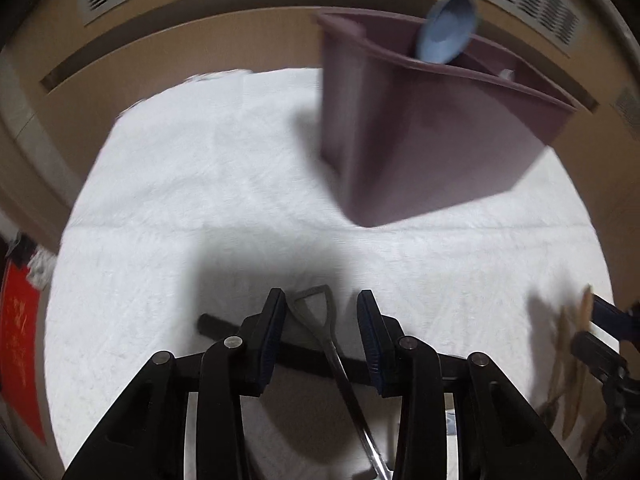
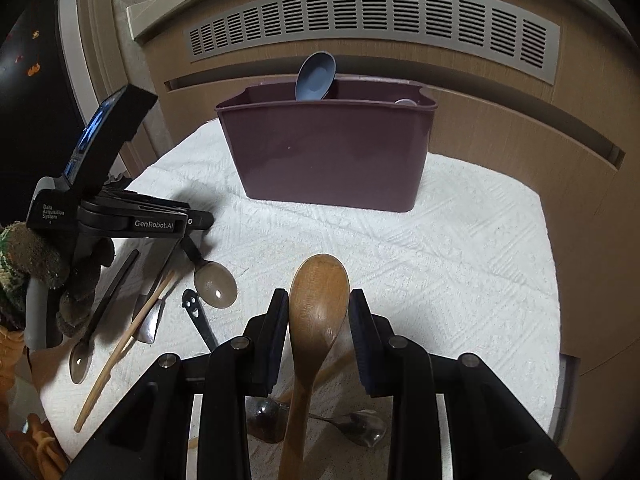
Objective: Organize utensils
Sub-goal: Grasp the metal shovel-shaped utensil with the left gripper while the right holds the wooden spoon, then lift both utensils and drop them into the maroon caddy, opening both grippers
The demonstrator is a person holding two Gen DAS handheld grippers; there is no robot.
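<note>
In the right wrist view, the right tool sits at the bottom centre of the frame with a wooden spoon between its pads; the bowl of the spoon stands up past the fingertips and the handle runs down out of the bottom edge, so the tool is grasping the spoon. Behind it, upper centre, a maroon bin stands upright on the white cloth that covers the worktop, with a blue spoon leaning out of its left part and a pale utensil tip just showing at its right. At the left of this frame the left tool points down at loose utensils on the cloth: a clear spoon, a black smiley-faced handle, a dark long spoon, a chopstick and a small metal piece. A gloved hand holds that tool. Two metal spoons lie under the right tool near the bottom. In the left wrist view, the left tool is at bottom centre with a thin metal handle ending in a triangular loop between its pads, touching the left pad; I cannot tell if the pads clench it. A black stick lies across beneath. The bin appears blurred at upper right, the blue spoon in it.
</note>
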